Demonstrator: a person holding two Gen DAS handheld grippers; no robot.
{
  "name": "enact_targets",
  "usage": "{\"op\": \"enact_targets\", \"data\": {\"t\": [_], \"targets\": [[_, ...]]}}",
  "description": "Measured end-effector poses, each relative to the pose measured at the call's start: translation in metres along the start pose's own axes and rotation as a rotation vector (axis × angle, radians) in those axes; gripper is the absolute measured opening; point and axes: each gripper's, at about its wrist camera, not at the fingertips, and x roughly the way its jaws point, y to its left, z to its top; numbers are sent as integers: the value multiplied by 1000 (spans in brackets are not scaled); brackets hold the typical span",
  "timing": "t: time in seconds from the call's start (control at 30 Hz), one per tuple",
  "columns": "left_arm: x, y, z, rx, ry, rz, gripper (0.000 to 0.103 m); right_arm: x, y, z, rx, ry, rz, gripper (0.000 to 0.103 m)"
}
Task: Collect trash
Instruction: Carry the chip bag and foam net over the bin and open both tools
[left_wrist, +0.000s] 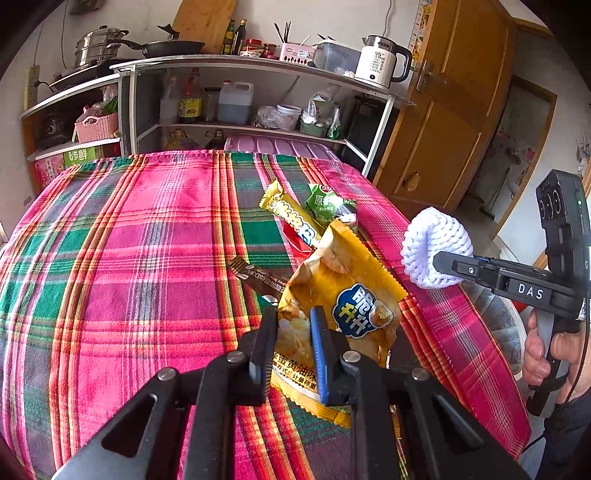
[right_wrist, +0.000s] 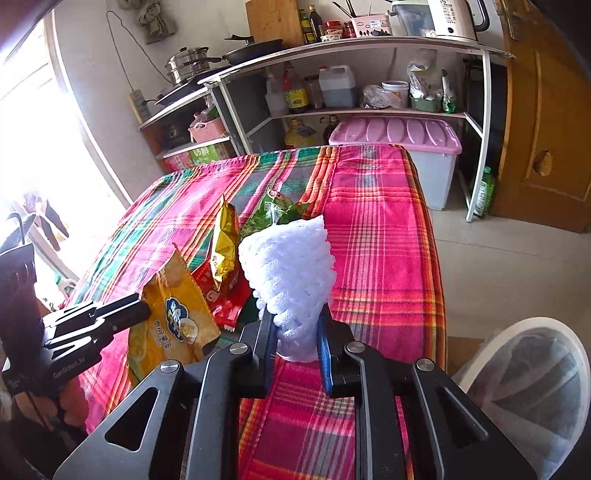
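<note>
Jaws of left gripper (left_wrist: 293, 332) tight on yellow chip bag (left_wrist: 343, 295), right gripper (right_wrist: 297, 332) on white foam net (right_wrist: 291, 266) (both angled downward).

Left hand-held gripper (left_wrist: 293, 328): angled downward, jaws nearly closed, pads pressing a yellow snack bag (left_wrist: 343, 295). Right hand-held gripper (right_wrist: 295, 332): angled downward, jaws clamped on a white foam net (right_wrist: 291, 269). A hand (left_wrist: 546, 354) wraps the right handle.
</note>
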Motion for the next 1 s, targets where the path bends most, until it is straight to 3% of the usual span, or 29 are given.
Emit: {"op": "enact_targets", "data": {"t": [0.33, 1.0], "targets": [[-27, -13, -4, -33, -51, -21, 19, -41, -5, -28, 33, -39, 4, 19], [-39, -101, -3, 29, -80, -135, 19, -120, -50, -84, 151, -108, -58, 20]]}}
